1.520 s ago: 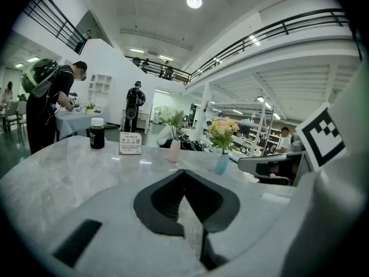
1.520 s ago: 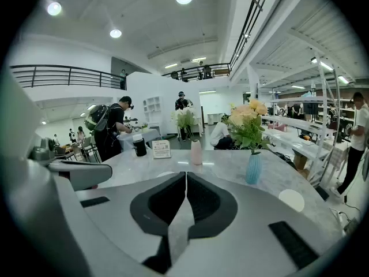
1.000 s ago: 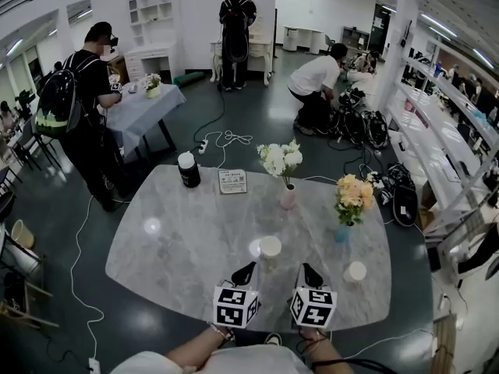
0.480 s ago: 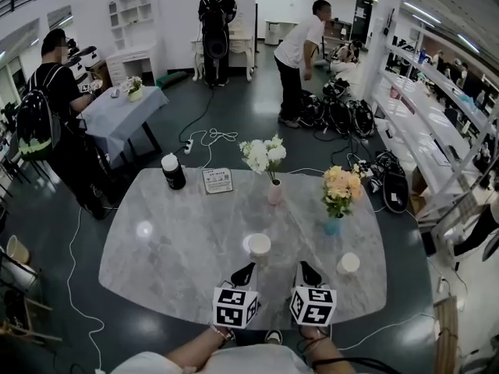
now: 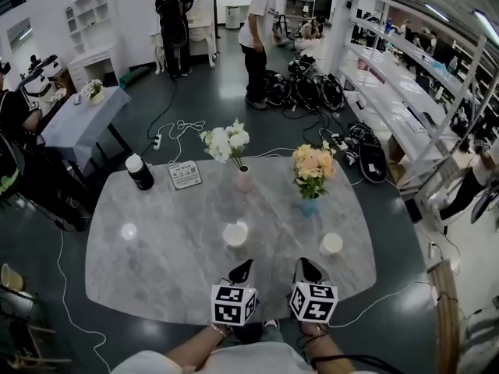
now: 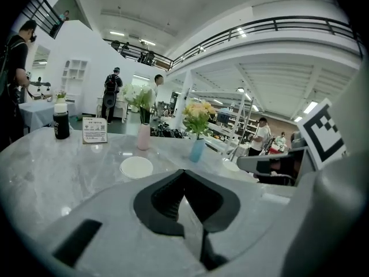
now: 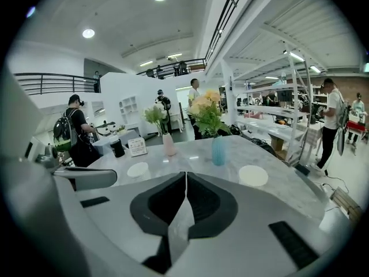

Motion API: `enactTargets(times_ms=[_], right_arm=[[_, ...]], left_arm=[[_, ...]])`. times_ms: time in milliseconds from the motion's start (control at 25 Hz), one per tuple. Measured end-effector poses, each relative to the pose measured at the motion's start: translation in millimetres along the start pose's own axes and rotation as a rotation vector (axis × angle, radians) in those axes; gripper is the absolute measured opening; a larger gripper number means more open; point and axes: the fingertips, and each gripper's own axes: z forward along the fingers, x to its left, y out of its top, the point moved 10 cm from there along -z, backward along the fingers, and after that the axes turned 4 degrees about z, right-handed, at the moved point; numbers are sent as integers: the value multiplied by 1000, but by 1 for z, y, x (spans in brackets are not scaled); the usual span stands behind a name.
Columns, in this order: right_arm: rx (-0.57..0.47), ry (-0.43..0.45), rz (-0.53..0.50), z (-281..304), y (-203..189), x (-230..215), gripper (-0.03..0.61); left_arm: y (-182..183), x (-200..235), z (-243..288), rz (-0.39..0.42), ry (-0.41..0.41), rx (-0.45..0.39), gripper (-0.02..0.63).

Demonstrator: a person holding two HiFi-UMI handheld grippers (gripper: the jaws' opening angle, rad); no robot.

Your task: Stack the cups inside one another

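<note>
From the head view, both cups stand upright and well apart on the grey marble surface [image 5: 156, 263]. The middle cup [image 5: 235, 234] sits straight ahead of my left tool [image 5: 240, 272], near it but not touching. The right-hand cup [image 5: 331, 243] is ahead of my right tool [image 5: 309, 269] and a little off to its right. Both tools hang over the near edge and neither has reached a cup. A pink vase [image 5: 244, 179] and a blue vase [image 5: 309, 206] stand further back, behind the cups.

In the left gripper view the tool's jaws are pressed together with nothing between them. The middle cup [image 6: 136, 167] lies ahead and left of the jaw line, its open mouth facing up. The other cup shows small beyond, to the right.

In the right gripper view that tool is closed too, and empty. The right-hand cup [image 7: 253, 175] sits ahead and to the right of the tips, and the middle cup [image 7: 138, 169] is further away on the left.

I judge nothing is stacked yet. Each hand has its own nearer cup (left for the middle one, right for the other), and a tool must spread before it can take a rim. Since the cups' axes are vertical, one has to be lifted clear and lowered straight into the other
</note>
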Motion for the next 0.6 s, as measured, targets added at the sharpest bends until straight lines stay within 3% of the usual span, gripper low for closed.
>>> enactTargets(times_ms=[600], right_arm=[[9,-119,110,-10,-15,-68,12]], left_arm=[[-6,-49,62,55,-128,93,-3]])
